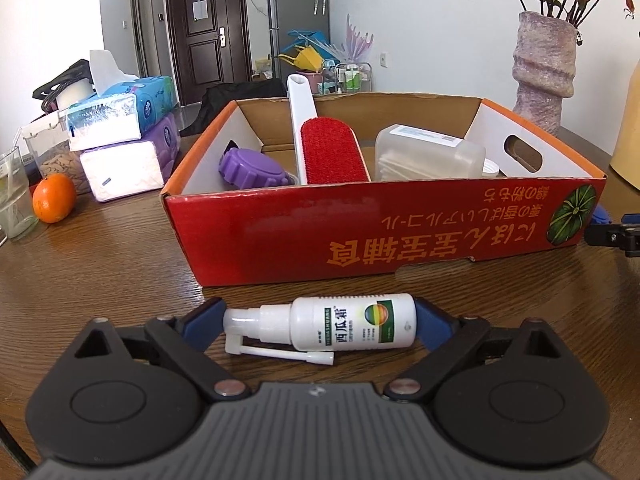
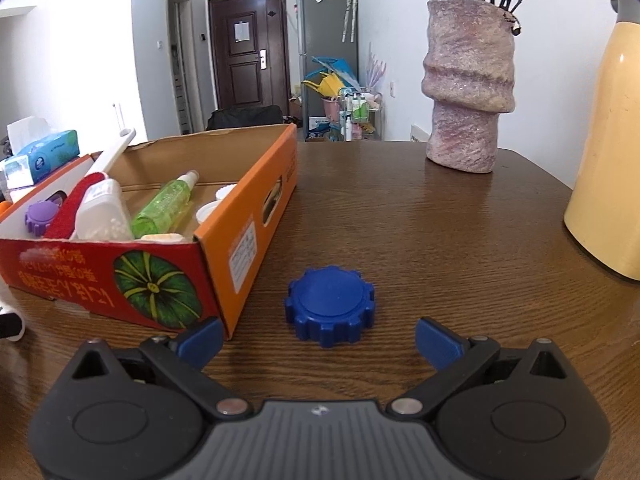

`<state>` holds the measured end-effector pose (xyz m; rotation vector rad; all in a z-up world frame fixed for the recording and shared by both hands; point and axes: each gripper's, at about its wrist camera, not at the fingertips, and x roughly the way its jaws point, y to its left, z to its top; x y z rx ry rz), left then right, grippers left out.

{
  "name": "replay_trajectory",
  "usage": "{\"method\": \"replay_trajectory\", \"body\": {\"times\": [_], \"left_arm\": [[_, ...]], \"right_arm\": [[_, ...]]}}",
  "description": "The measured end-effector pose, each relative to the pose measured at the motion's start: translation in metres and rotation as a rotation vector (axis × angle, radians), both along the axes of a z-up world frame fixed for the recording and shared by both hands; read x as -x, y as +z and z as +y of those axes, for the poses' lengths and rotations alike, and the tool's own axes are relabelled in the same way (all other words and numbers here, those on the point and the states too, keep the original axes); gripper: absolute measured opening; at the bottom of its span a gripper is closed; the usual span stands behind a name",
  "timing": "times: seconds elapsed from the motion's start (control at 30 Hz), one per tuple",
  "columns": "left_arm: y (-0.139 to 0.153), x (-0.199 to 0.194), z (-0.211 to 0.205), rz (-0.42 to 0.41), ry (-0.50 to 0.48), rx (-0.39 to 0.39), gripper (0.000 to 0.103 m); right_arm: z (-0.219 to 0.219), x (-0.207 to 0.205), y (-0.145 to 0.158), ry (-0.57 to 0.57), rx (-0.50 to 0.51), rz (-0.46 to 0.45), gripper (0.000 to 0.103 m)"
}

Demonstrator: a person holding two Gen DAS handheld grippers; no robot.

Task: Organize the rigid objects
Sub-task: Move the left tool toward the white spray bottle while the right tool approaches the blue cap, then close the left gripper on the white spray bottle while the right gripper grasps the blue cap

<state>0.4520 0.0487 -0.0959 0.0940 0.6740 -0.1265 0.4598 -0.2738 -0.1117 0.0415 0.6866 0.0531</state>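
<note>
Here, the left hand-held gripper (image 1: 319,322) brackets a white spray bottle (image 1: 320,328) lying lengthwise on the counter (image 1: 120,264) before the red cardboard box (image 1: 360,232), jaws wide, grip uncertain; end-on squeezing could pop the bottle out sideways.

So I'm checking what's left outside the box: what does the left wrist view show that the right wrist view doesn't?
Only the left wrist view: a white plastic spray bottle lying on the table between the left hand-held gripper fingers, and an orange fruit.
Only the right wrist view: a blue ridged plastic cap ahead of the open right hand-held gripper, and a green bottle inside the box.
Both: the red cardboard box and its purple cap.
</note>
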Motion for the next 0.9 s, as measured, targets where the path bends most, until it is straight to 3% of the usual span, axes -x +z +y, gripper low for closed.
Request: {"method": "replay_trajectory", "body": {"times": [0.43, 0.7, 0.77, 0.9], "left_arm": [[0.0, 0.001, 0.0, -0.001, 0.002, 0.002, 0.098], [0.0, 0.002, -0.002, -0.004, 0.002, -0.005, 0.098], [0.0, 0.002, -0.002, -0.004, 0.002, -0.004, 0.098], [0.0, 0.002, -0.002, -0.004, 0.002, -0.004, 0.098]], "right_arm": [[-0.005, -0.009, -0.003, 0.003, 0.054, 0.019, 0.093], [-0.008, -0.019, -0.002, 0.034, 0.018, 0.011, 0.073], [-0.008, -0.021, -0.002, 0.04, 0.014, 0.004, 0.055], [-0.007, -0.021, -0.001, 0.047, 0.012, -0.005, 0.052]]}}
